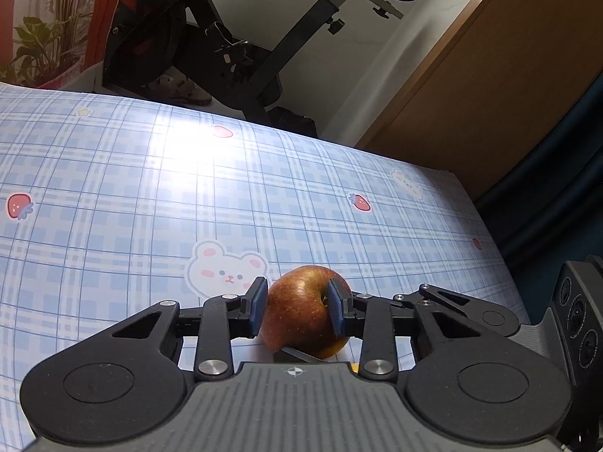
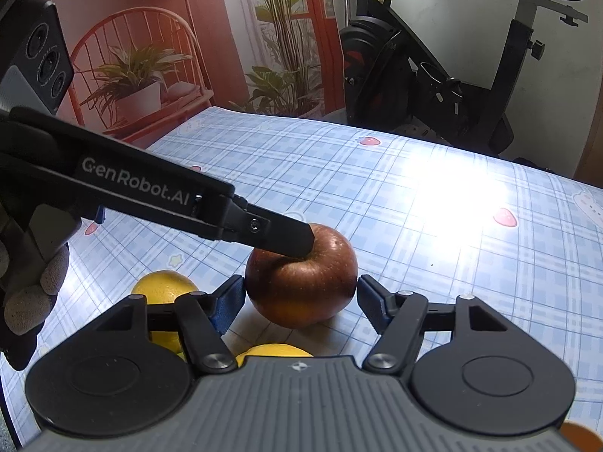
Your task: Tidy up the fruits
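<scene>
The glossy red-brown apple (image 2: pixel 301 286) I'm working on sits on the table, stem hollow turned sideways toward my left — its underside shading to yellow. Two round yellow citrus fruits (image 2: pixel 166 286) lie just beside it, nearer me.

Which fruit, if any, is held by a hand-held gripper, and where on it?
The left hand-held gripper clamps the red apple across its upper part, one pad at the stem dimple. The right hand-held gripper brackets it, open.

White lettering reading "GenRobot.AI" ran along the black side of the left gripper (image 2: pixel 301 243), at about nine o'clock in the right wrist view.
</scene>
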